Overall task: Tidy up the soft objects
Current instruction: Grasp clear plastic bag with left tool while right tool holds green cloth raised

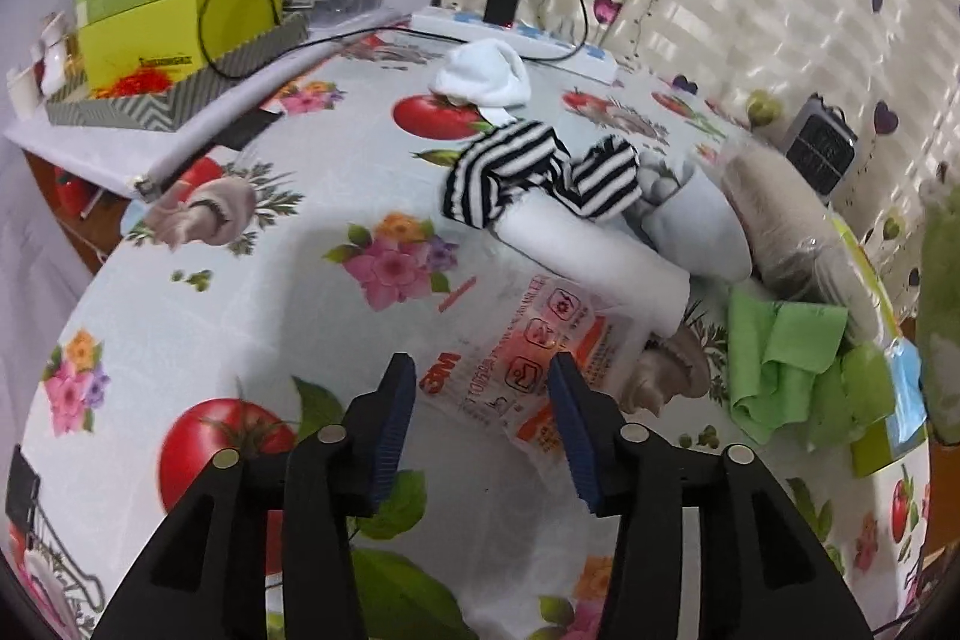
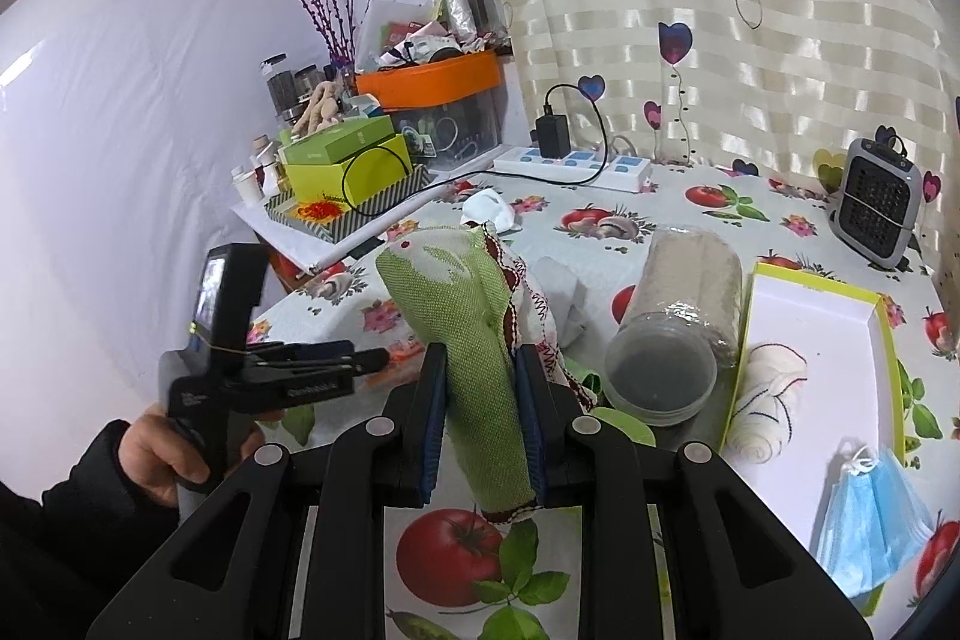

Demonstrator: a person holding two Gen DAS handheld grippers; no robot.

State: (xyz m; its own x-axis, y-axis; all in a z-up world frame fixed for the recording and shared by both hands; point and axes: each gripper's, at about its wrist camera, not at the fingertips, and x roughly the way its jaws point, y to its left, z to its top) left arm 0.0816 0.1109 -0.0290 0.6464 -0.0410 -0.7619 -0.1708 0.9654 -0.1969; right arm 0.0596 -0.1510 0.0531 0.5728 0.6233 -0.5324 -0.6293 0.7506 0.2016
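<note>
Over the table point(image 1: 240, 280), left gripper point(image 1: 483, 418) tilted down, open, right gripper point(image 2: 477, 394) clamping green cloth point(image 2: 462, 316)

The table point(image 1: 180, 316) wears a pale cloth printed with red tomatoes, pink and orange flowers, green leaves and beige mushrooms. At its middle lie black-and-white striped socks point(image 1: 540, 172), with a white sock point(image 1: 486, 76) farther off and a white roll point(image 1: 594, 256) nearer. A clear packet point(image 1: 528, 358) carries red and orange print. To the right sits a bright green cloth point(image 1: 780, 358). The left tongs point(image 1: 483, 430) are black with blue pads. The right tongs point(image 2: 477, 418), also black and blue, hold a green woven cloth point(image 2: 474, 340) with a white patch and dark red zigzag edging. A light blue mask point(image 2: 870, 526) lies near right. The curtain point(image 2: 750, 10) is cream-striped with purple hearts; far left stands an orange tub point(image 2: 432, 82).
</note>
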